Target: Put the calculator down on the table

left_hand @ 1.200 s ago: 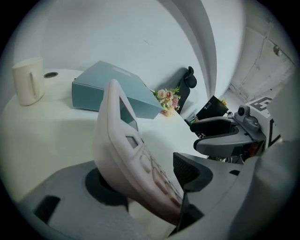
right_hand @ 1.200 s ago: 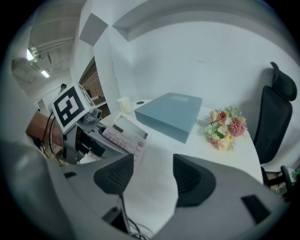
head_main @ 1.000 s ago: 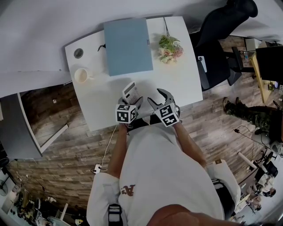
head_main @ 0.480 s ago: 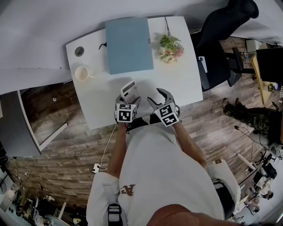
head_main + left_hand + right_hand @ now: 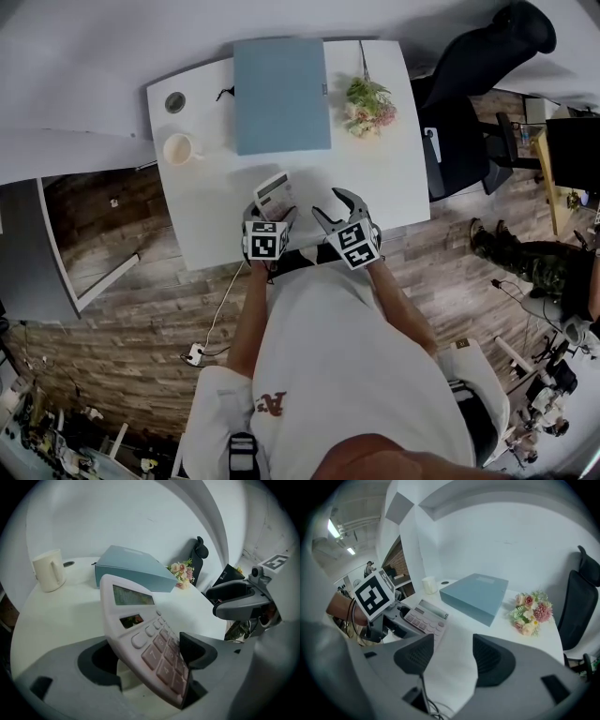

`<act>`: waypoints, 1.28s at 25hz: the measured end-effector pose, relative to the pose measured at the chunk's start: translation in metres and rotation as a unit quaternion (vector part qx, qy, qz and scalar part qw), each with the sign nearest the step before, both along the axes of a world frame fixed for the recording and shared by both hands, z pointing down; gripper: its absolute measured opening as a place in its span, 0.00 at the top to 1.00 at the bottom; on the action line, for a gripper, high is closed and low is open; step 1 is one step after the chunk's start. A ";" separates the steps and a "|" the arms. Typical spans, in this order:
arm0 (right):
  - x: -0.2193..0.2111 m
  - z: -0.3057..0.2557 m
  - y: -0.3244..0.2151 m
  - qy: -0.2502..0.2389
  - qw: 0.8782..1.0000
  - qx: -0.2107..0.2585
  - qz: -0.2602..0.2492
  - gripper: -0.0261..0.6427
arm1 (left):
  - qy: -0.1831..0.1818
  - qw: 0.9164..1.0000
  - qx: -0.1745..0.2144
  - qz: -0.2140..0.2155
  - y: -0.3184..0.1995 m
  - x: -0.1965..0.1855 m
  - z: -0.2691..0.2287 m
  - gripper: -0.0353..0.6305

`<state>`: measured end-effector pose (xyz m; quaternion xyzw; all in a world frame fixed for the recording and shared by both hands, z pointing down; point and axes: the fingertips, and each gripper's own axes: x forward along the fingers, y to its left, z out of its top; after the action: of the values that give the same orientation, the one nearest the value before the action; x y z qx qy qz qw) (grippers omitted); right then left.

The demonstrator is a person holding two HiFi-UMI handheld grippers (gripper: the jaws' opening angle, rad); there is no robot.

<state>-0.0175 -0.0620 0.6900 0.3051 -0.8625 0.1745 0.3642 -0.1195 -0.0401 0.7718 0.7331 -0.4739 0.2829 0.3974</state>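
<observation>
A pale calculator (image 5: 274, 195) with pinkish keys lies near the front edge of the white table (image 5: 216, 216). Its near end sits between the jaws of my left gripper (image 5: 272, 217). In the left gripper view the calculator (image 5: 140, 630) leans sideways against the right-hand pad (image 5: 199, 651), with a gap to the left-hand pad. These jaws have just been opening and no longer pinch it. The right gripper view shows the calculator (image 5: 425, 616) lying almost flat on the tabletop. My right gripper (image 5: 335, 208) hovers open and empty just to the right.
A blue-grey box (image 5: 281, 94) lies at the back middle. A cream mug (image 5: 178, 148) stands at the left and a small bouquet (image 5: 368, 105) at the back right. A black office chair (image 5: 469, 84) stands beyond the table's right side.
The left gripper has shifted slightly and the calculator sits a little lower on the table. The right gripper has kept still.
</observation>
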 end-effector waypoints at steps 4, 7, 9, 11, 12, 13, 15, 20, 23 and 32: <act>-0.003 0.000 -0.002 0.002 1.000 0.000 -0.017 0.56 | -0.002 1.000 -0.002 -0.016 0.001 -0.003 0.000 0.32; -0.004 -0.001 -0.004 0.012 0.999 0.001 -0.034 0.56 | -0.005 1.000 -0.002 -0.028 0.002 -0.005 0.003 0.30; -0.004 -0.002 -0.004 0.017 0.999 0.003 -0.046 0.56 | -0.007 0.999 -0.003 -0.037 0.004 -0.007 0.004 0.29; -0.007 -0.002 -0.004 0.017 0.998 0.002 -0.056 0.56 | -0.008 0.999 -0.003 -0.047 0.006 -0.009 0.004 0.28; -0.008 -0.002 -0.004 0.016 0.998 0.002 -0.061 0.56 | -0.008 0.999 -0.004 -0.051 0.006 -0.010 0.004 0.27; -0.010 -0.001 -0.004 0.014 0.998 0.002 -0.065 0.56 | -0.009 0.998 -0.004 -0.055 0.007 -0.011 0.004 0.27; -0.013 -0.001 -0.006 0.013 0.997 0.003 -0.073 0.56 | -0.012 0.998 -0.003 -0.061 0.007 -0.012 0.005 0.27; -0.020 0.002 -0.006 0.011 0.996 0.002 -0.092 0.56 | -0.020 0.997 -0.007 -0.081 0.013 -0.017 0.014 0.24; -0.022 0.002 -0.006 0.015 0.995 0.005 -0.103 0.56 | -0.033 0.996 -0.011 -0.088 0.017 -0.021 0.021 0.23; -0.030 -0.001 -0.006 0.012 0.994 0.009 -0.110 0.56 | -0.031 0.996 0.014 -0.088 0.015 -0.026 0.008 0.24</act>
<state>-0.0476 -0.0682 0.6886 0.2141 -0.8877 0.1223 0.3889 -0.1456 -0.0253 0.7802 0.6847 -0.5529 0.2627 0.3956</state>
